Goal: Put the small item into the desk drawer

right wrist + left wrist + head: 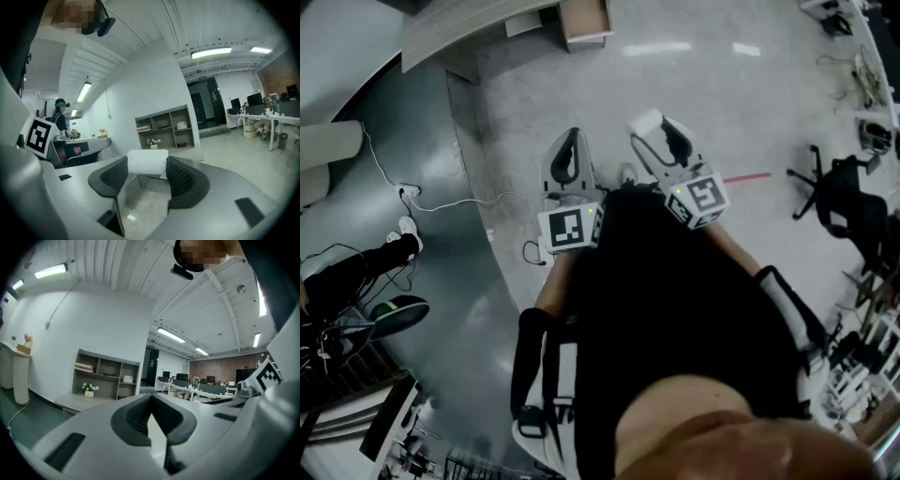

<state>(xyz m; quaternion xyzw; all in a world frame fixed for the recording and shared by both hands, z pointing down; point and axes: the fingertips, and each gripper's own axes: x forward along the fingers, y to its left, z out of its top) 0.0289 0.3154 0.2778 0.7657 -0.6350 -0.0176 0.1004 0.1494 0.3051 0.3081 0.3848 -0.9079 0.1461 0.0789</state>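
**Left tongs** point(150, 405): jaws drawn together, pads meeting at the tip, nothing between them. The tool is held roughly level in front of the person's body. Its marker cube point(572, 228) sits against the dark clothing.

**Right tongs** point(662, 134): jaws spread wide and clamped on the small white item point(147, 161), a soft, roll-shaped piece that spans the full gap between both ribbed pads. The item is held in the air over the pale floor point(694, 84), well apart from any furniture. This tool's marker cube point(701, 200) lies just beside the left one.

**Drawer** point(586, 22): what appears to be an open drawer projects from under a pale worktop point(464, 30) at the top edge of the head view, well ahead of both tools.

**Surroundings:**
- A grey open shelf unit point(105, 377) stands against the white wall, with a potted flower point(89, 389) on the low surface in front of it.
- A white cable point(455, 202) trails across the darker floor strip.
- A black office chair point(839, 195) stands to the right, near a short red floor mark point(748, 175).
- Another person point(60, 112) stands at the left of the right gripper view.
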